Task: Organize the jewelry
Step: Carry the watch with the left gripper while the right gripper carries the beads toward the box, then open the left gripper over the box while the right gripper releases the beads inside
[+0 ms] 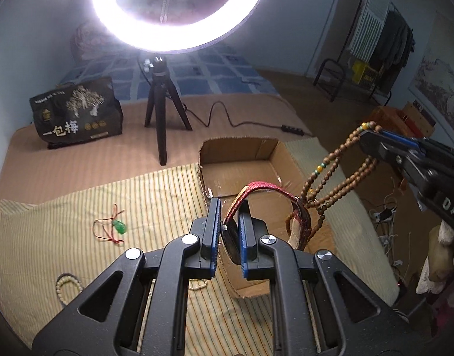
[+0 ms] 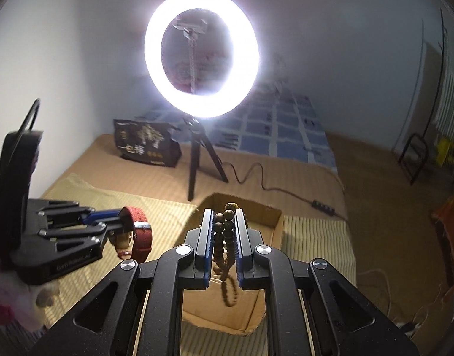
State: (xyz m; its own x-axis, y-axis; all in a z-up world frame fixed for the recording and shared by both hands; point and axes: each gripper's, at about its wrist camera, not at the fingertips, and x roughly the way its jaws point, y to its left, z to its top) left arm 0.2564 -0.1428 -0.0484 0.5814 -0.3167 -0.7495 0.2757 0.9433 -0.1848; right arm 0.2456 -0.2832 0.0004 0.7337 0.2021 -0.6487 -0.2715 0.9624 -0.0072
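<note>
Striped mat on a bed, ring light at 12 o'clock, cardboard box at centre.
Left gripper clamped on watch by its stiff case, red strap arching limp over box; right gripper pinching bead necklace, loops dangling at 6 o'clock. Likely light, floppy, prone to swing and tangle; best held at case or bunched strands.

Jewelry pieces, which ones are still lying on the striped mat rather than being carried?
The green pendant on red cord and the pale bead bracelet lie on the striped mat; the red-strap watch and brown bead necklace hang from tools.
</note>
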